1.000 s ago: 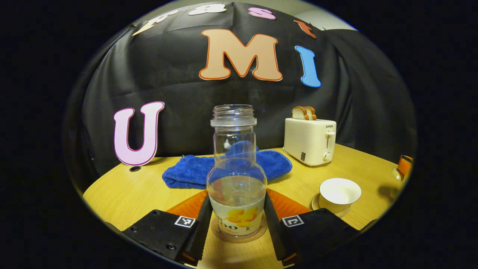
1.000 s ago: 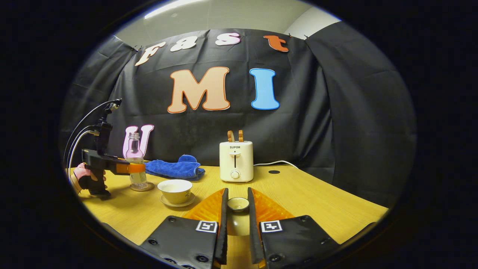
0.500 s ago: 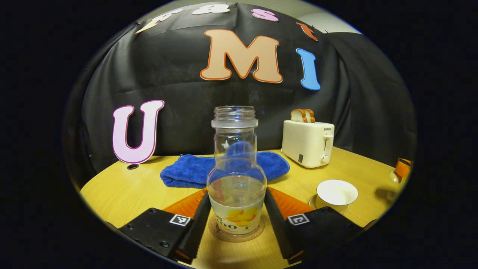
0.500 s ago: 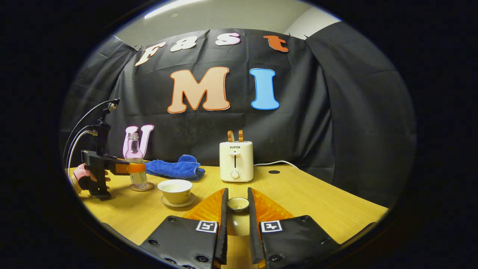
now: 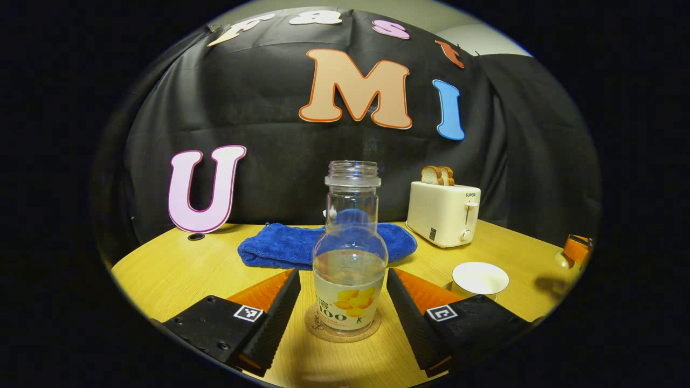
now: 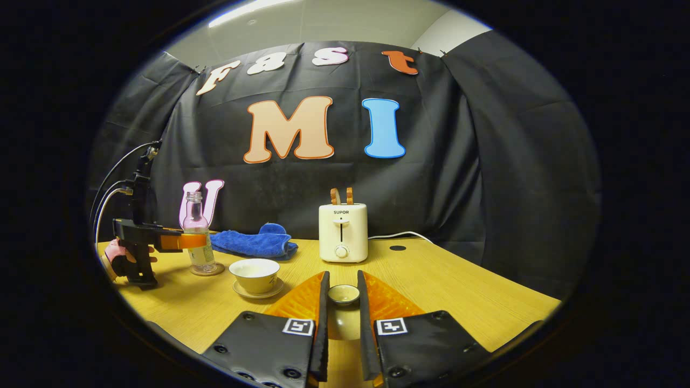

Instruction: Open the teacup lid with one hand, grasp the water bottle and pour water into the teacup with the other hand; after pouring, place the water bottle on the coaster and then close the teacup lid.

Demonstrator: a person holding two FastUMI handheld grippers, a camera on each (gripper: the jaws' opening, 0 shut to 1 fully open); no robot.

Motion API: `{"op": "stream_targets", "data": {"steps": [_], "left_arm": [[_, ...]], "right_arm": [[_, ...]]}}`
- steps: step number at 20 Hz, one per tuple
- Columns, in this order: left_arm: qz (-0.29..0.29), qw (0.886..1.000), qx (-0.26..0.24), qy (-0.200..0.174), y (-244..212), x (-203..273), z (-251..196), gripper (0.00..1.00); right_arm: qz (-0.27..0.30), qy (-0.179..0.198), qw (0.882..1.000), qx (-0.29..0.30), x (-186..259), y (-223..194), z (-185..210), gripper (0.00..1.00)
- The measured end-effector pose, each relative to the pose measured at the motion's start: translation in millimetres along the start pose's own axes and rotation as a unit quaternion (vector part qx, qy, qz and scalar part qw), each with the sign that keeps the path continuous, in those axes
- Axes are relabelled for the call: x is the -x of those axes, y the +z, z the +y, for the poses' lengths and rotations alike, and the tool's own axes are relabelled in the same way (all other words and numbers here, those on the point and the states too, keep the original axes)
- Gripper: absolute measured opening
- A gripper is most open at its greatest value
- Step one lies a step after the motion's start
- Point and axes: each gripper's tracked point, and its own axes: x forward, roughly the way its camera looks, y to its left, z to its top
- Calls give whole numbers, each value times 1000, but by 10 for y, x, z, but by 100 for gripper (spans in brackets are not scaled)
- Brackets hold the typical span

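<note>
Since earlier frame, our left gripper (image 5: 345,318) backs off water bottle (image 5: 350,258), jaws now spread clear of it. Bottle stands lower centre on coaster (image 5: 343,330). Teacup (image 5: 480,279) sits uncovered, lower right. Our right gripper (image 6: 342,302) pinches teacup lid (image 6: 344,294), bottom centre.

toaster (image 6: 343,233): "SUPOR" | water bottle (image 5: 350,253) label: unreadable
</note>
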Motion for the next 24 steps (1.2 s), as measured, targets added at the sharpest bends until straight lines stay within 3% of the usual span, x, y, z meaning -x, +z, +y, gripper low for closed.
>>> {"op": "stream_targets", "data": {"steps": [4, 8, 18, 22, 24], "left_arm": [[-11, 1000, -18, 24, -1, 195, 90, 94], [-9, 999, -29, 23, -65, 361, 124, 94], [-36, 999, -26, 27, -45, 634, 142, 93], [-82, 996, -21, 20, 98, 758, 144, 93], [-76, 997, -22, 22, 49, 782, 183, 93]], "right_arm": [[2, 20, 1000, 0, -2, -6, 76, 28], [4, 42, 999, -1, -83, -14, 196, 28], [9, 121, 993, -4, -618, -53, 921, 28], [9, 127, 992, -5, -816, -61, 1099, 28], [8, 133, 991, -5, -888, -48, 1185, 28]]}}
